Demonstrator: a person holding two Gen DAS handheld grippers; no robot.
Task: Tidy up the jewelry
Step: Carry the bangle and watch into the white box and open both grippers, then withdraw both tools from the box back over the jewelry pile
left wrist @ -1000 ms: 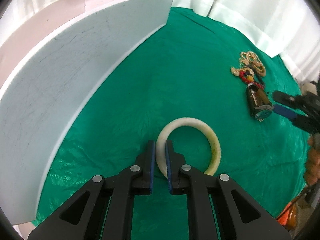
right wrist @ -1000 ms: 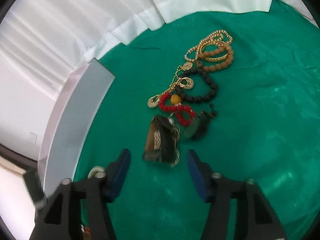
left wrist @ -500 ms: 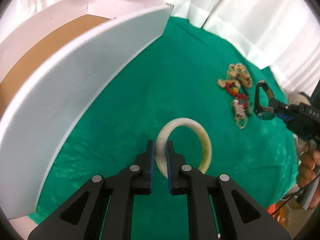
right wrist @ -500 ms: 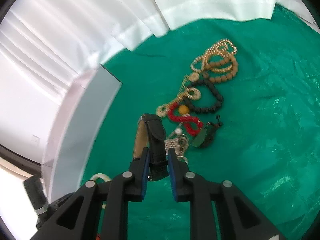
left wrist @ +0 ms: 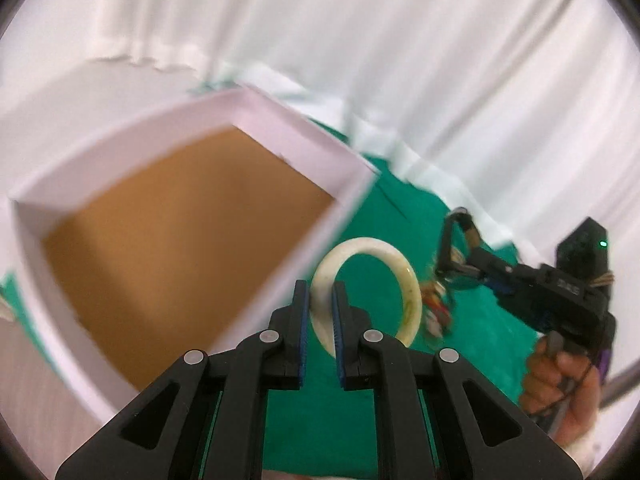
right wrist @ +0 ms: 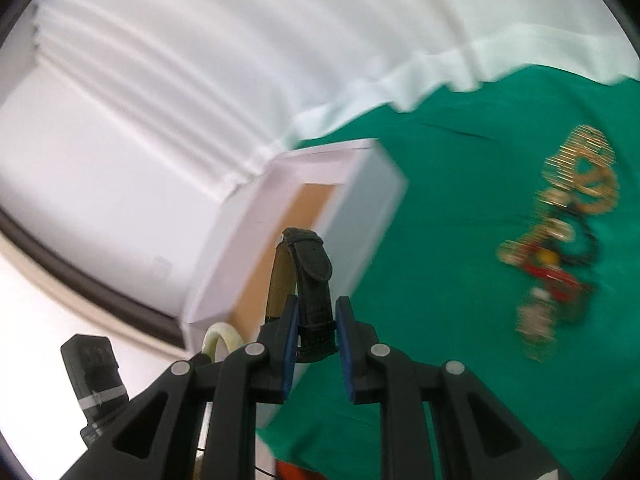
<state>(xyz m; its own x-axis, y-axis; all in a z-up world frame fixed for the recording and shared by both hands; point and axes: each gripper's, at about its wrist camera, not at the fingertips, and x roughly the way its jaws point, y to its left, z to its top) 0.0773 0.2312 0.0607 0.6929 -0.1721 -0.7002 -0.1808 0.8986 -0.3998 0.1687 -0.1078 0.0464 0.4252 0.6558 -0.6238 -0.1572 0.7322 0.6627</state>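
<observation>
My left gripper [left wrist: 320, 300] is shut on a cream bangle [left wrist: 408, 280] and holds it in the air beside the near right wall of an open white box [left wrist: 344, 162] with a brown floor. My right gripper [right wrist: 316, 320] is shut on a black-strapped watch [right wrist: 314, 276], lifted above the green cloth; it also shows in the left wrist view [left wrist: 460, 270], right of the bangle. The bangle shows in the right wrist view [right wrist: 224, 336] at lower left, next to the box [right wrist: 360, 200]. A pile of beaded and gold jewelry [right wrist: 560, 240] lies on the cloth.
A green cloth [right wrist: 440, 360] covers the table. White curtains [left wrist: 400, 60] hang behind the box and the table's far edge. The person's hand [left wrist: 560, 384] grips the right gripper's handle at the right.
Both grippers have risen from the cloth. The left carried the bangle up beside the box. The right closed on the watch, lifted it and swung left, away from the jewelry pile.
</observation>
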